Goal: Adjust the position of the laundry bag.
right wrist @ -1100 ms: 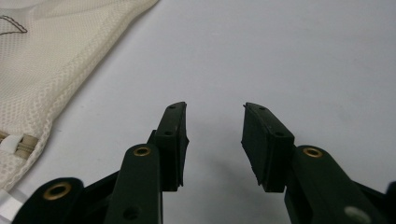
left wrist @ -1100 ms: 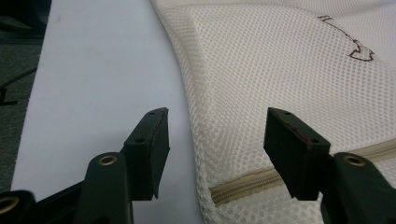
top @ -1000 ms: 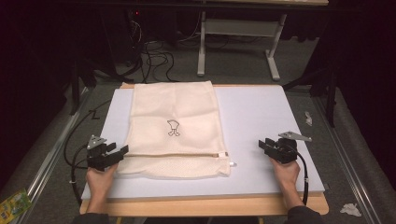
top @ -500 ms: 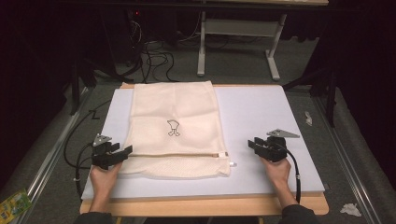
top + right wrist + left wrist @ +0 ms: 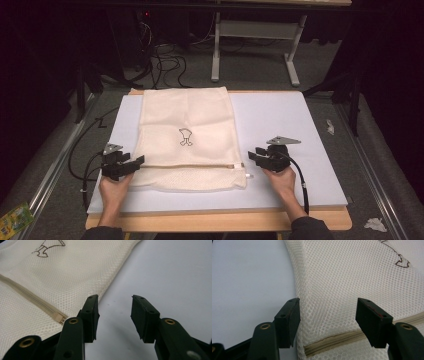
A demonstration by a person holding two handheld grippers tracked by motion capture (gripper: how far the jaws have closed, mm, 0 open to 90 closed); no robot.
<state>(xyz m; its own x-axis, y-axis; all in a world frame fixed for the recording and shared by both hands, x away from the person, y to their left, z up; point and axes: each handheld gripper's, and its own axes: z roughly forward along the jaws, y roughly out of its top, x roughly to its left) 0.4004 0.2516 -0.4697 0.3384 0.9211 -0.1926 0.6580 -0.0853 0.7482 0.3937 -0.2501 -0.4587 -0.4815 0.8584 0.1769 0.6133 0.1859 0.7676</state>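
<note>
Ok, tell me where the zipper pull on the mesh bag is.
In the high view the zipper pull sits at the right end of the mesh bag, near its front edge, just left of the right gripper.

Right hand-held gripper (image 5: 113, 317) jaws apart over white table (image 5: 170, 272), just beside cream mesh bag (image 5: 62, 277), zipper end (image 5: 58, 317)

mesh bag (image 5: 186, 136) — 1 | gripper — 2: left gripper (image 5: 131, 164), right gripper (image 5: 253, 156) | table (image 5: 300, 125) — 1

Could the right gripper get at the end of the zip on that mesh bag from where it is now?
Probably yes. The right gripper has open jaws with nothing between them, and the zip end on the mesh bag lies just beside one jaw on the bare white board.
</note>
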